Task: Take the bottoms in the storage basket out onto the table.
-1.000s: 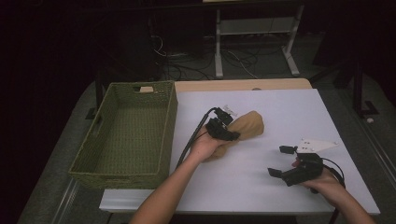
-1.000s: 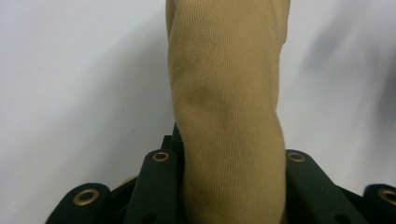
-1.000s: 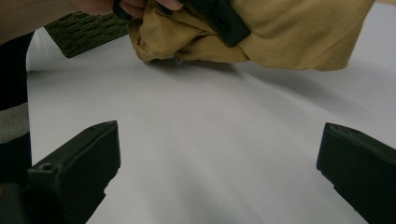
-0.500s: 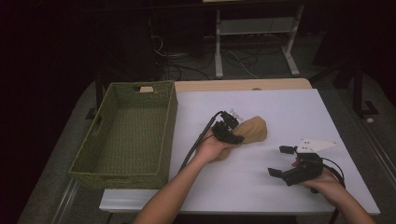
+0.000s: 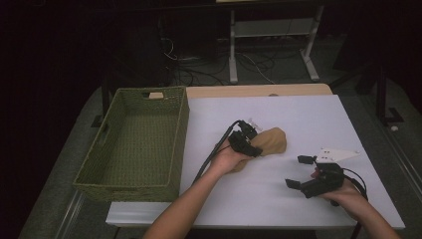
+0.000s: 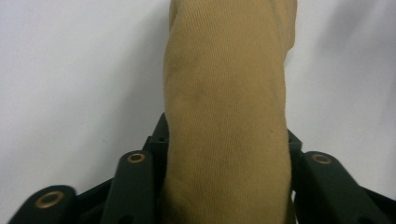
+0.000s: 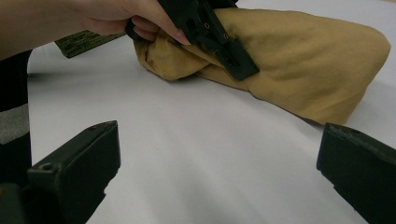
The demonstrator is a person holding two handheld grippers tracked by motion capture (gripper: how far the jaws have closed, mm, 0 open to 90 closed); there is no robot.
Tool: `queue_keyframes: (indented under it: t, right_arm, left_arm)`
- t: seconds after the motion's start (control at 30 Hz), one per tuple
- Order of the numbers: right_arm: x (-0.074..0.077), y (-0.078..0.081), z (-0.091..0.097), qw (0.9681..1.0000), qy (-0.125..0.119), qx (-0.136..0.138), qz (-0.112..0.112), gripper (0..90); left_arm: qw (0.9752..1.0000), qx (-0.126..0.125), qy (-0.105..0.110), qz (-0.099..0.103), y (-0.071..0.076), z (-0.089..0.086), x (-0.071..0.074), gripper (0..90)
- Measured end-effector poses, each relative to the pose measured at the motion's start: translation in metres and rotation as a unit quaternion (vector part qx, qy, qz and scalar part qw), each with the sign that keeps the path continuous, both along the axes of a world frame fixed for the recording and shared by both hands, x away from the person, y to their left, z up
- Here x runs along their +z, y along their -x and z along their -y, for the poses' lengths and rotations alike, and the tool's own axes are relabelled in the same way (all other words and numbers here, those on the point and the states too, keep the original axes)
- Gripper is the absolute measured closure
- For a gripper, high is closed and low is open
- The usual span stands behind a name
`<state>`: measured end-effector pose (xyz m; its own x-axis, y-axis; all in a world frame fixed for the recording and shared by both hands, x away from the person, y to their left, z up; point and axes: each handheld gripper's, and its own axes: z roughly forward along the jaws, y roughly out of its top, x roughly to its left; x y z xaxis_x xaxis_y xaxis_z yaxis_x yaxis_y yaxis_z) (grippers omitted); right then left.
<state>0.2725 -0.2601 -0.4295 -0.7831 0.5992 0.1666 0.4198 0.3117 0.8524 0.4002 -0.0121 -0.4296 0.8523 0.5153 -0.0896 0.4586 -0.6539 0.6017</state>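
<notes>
Overhead, the left gripper (image 5: pixel 247 142) sits on the tan cloth (image 5: pixel 271 141) mid-table, its jaws just opening. Along the left gripper view, cloth (image 6: pixel 227 116) fills the gap between them (grip uncertain). Meanwhile the right gripper (image 7: pixel 217 172) gapes wide, empty, near the front right corner.

The right gripper (image 5: pixel 300 172) has bare white worktop (image 5: pixel 308 119) ahead of its wide-apart jaws, so the way forward is free until the tan cloth (image 5: pixel 272 140). This cloth lies straight ahead and is the only obstacle on that side. The left gripper (image 5: pixel 250 144) sits on the cloth, with a fold of it between its jaws, which have just been opening. To the left of this gripper there is a free strip of worktop, then the wall of the green basket (image 5: pixel 181 129) blocks the way.
</notes>
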Motion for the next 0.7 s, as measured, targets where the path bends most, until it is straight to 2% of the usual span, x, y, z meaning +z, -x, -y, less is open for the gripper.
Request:
queue_keyframes:
  t: [0.23,0.4,0.7]
  right_arm:
    - [0.000,0.001,0.001,1.0000,-0.001,0.000,0.001,0.2]
    - [0.000,0.000,0.000,1.0000,0.000,0.002,0.002,0.1]
    - [0.001,0.001,0.000,1.0000,0.001,0.000,0.003,0.1]
  left_arm:
    - [0.9999,0.001,0.010,0.005,0.001,0.000,0.002,42.6]
    - [0.9997,0.003,0.008,0.023,0.004,0.001,0.005,30.8]
    - [0.9993,0.002,0.026,0.028,0.004,-0.002,0.010,14.5]
